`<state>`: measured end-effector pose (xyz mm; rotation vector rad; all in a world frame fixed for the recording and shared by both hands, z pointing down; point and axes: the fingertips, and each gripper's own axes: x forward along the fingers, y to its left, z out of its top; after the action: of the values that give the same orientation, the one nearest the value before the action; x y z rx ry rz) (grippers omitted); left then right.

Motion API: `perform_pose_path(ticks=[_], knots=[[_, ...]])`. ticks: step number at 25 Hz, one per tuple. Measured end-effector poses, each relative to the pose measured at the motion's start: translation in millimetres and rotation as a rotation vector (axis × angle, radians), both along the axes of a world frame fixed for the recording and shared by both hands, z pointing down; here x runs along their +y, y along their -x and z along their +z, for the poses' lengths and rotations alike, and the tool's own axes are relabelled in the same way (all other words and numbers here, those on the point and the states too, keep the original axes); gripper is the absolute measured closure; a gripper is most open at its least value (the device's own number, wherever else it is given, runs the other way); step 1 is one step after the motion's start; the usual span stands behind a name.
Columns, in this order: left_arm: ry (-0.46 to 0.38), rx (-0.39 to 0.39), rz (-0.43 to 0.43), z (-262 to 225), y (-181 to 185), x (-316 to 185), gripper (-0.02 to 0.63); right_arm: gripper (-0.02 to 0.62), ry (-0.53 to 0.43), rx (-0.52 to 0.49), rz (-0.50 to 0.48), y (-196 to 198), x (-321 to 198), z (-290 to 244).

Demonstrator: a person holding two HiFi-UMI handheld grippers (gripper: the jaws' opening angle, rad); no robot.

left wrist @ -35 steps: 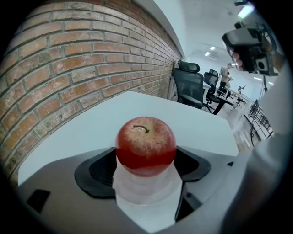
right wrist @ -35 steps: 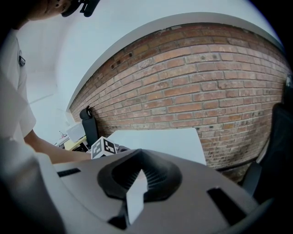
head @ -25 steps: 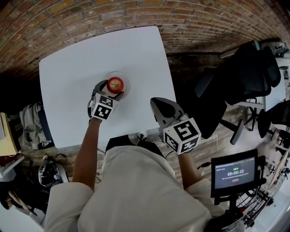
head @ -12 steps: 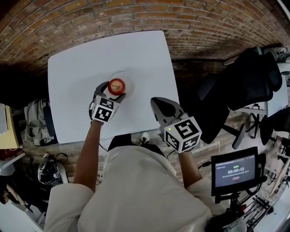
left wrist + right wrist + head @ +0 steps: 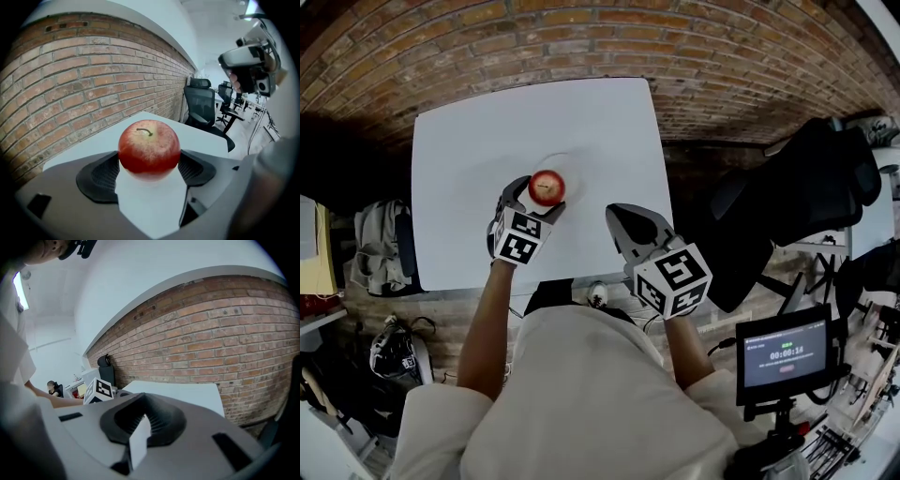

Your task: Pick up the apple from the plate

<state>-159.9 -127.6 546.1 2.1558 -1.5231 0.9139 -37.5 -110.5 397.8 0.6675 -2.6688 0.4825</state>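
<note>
Apple [image 5: 149, 149]: red, stem up, pinched between the jaws of the left claw [image 5: 541, 194], over the 6 o'clock edge of the white plate [image 5: 567, 161] on the counter [image 5: 459, 225]. Right claw [image 5: 623, 223]: pressed together, empty, at the apple's 4 o'clock.

- Apple [image 5: 149, 149]: smooth, glossy red skin with pale speckling.
- Left gripper [image 5: 149, 158] and right gripper [image 5: 139, 420]: matt grey plastic shells.
- Pads [image 5: 101, 176]: black, finely ribbed, rubber-like.
- Table [image 5: 469, 225]: smooth, matt white top.
- Wall [image 5: 70, 79]: rough red brick with pale, recessed mortar joints.
- Shirt [image 5: 572, 403]: cream cloth, matt.
- Chair [image 5: 806, 178]: black fabric, matt.
- Floor [image 5: 757, 274]: wood-look planks with a low sheen.
</note>
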Motion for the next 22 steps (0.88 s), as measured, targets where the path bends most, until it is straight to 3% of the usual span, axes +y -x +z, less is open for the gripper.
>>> perform_pose_path(ticks=[22], knots=[[-0.176, 0.025, -0.048, -98.6, 0.7, 23.0, 0.212, 0.594, -0.108, -0.019, -0.062, 28.8, 4.2, -36.0]])
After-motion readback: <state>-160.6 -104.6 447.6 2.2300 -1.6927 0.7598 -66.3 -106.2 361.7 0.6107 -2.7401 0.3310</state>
